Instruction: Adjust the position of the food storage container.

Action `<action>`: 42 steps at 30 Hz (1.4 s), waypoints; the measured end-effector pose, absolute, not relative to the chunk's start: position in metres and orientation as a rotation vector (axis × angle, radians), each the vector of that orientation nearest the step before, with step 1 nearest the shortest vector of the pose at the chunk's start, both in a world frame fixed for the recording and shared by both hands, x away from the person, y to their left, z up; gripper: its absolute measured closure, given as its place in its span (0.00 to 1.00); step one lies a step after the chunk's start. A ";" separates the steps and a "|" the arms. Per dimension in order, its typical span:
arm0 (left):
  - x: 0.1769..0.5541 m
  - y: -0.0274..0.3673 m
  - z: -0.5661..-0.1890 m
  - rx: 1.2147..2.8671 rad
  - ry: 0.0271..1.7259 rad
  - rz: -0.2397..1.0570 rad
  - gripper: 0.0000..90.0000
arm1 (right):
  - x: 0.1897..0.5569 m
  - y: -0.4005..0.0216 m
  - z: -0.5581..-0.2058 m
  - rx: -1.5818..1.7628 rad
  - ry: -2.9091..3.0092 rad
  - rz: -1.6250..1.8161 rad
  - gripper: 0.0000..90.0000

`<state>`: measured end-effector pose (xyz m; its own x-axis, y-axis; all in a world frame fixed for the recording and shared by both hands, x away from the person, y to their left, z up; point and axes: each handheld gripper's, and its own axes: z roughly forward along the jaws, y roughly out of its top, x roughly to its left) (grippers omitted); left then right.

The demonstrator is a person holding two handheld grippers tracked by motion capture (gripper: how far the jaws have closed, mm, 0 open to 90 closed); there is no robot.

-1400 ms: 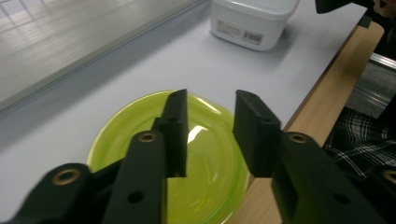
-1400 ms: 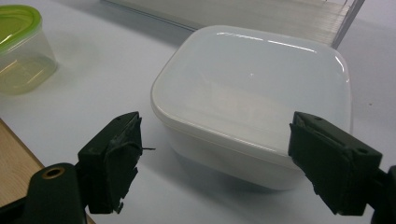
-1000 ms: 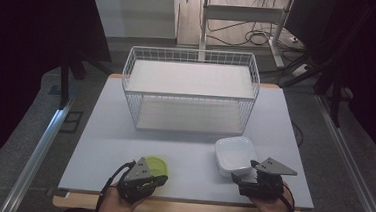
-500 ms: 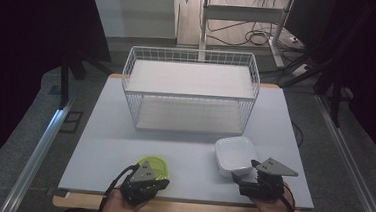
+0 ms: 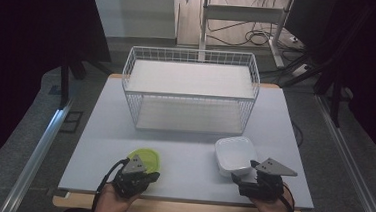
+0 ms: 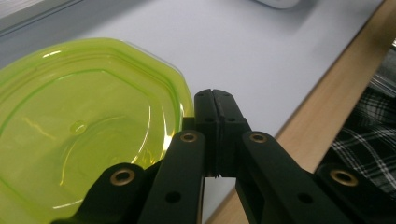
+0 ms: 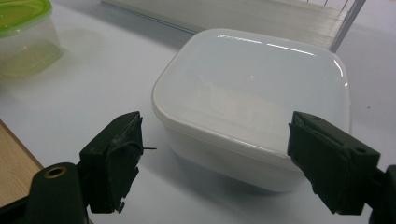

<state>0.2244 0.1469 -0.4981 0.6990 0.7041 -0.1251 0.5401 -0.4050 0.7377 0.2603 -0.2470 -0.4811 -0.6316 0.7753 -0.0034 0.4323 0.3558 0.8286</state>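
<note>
So the setup is a pale grey worktop (image 5: 187,156) with a wooden strip along its near edge, sitting in a dim room with dark gear on both sides and cables on the floor behind. A white wire basket (image 5: 190,93) stands toward the far edge, roughly centred.

The green-lidded container (image 5: 147,159) sits close to the near edge, left of centre. The left gripper (image 5: 143,175) is just beside its near rim with its jaws pressed together on nothing; in the left gripper view the lid (image 6: 88,126) runs off the frame at the left and bottom. The white container (image 5: 235,156) sits near the near right corner. The right gripper (image 7: 217,154) faces it with jaws spread wide, one pad on each side, not touching it.

In the high view the gripper bodies cover their own tips, and I can't tell what's inside the white container.

Between basket and containers there's a bare strip of worktop; the far left and far right corners are free too.
</note>
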 end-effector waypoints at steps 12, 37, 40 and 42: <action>0.239 0.181 -0.503 2.046 1.085 0.331 1.00 | 0.261 -0.247 -0.482 1.059 2.227 1.177 0.21; 0.249 0.208 -0.503 1.976 1.144 0.430 1.00 | 0.263 -0.252 -0.478 1.090 2.240 1.198 0.39; 0.245 0.195 -0.503 1.984 1.094 0.422 0.97 | 0.264 -0.254 -0.474 1.078 2.230 1.177 0.51; 0.244 0.191 -0.503 1.991 1.077 0.420 0.97 | 0.265 -0.256 -0.472 1.082 2.224 1.172 0.55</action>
